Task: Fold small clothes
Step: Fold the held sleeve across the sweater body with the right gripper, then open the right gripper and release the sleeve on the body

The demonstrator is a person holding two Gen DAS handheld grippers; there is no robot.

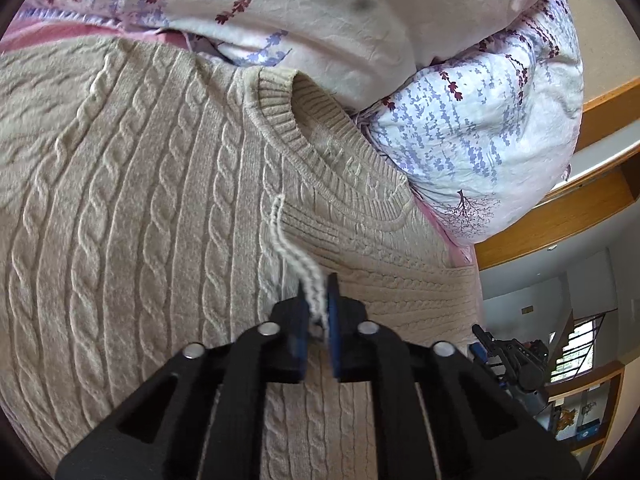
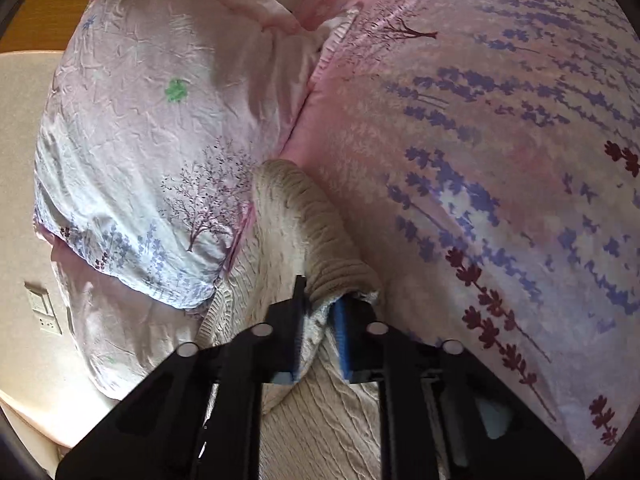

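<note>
Both pairs of jaws are pinching knit: the left gripper [image 1: 318, 300] is closed on a raised edge of the beige sweater [image 1: 140, 200], and the right gripper [image 2: 320, 300] is clamped on a ribbed, rolled edge of it. The sweater lies spread on the floral bedsheet [image 2: 500, 160], its round collar [image 1: 288, 120] toward the pillows [image 1: 480, 140]. In the left view the right gripper shows beyond the sweater's far edge.

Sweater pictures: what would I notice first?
The big beige cable-knit sweater fills the left view, spread on the bed, its collar pointing toward a flowery pillow. The left claw pinches a raised edge of it. In the right view, the right claw grips its ribbed cuff beside a purple-flowered sheet.
</note>
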